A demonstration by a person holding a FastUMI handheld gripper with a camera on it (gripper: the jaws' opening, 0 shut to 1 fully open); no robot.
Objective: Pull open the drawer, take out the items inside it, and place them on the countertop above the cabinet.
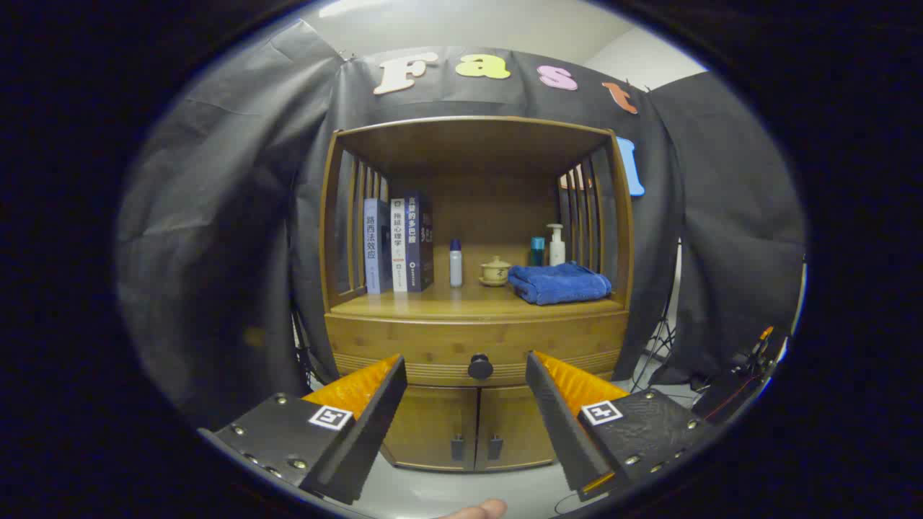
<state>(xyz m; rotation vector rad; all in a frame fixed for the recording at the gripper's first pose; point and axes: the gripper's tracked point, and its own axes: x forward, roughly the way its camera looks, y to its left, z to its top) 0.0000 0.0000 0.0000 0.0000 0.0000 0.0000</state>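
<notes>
Gripper (466, 367): fingers apart, clamped on nothing, open room between them; drawer (476, 344): closed, long axis horizontal, front facing the fingers, knob (480, 367) centred in the gap, beyond the fingertips; worktop (433, 303) above carries books (399, 245), towel (559, 282).

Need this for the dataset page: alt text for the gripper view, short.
The open gripper faces a wooden cabinet, its fingers spread either side of the closed drawer's dark knob, still short of it. On the countertop above stand books, a small bottle, a teacup, a folded blue towel and a pump bottle; two cupboard doors sit below.
</notes>
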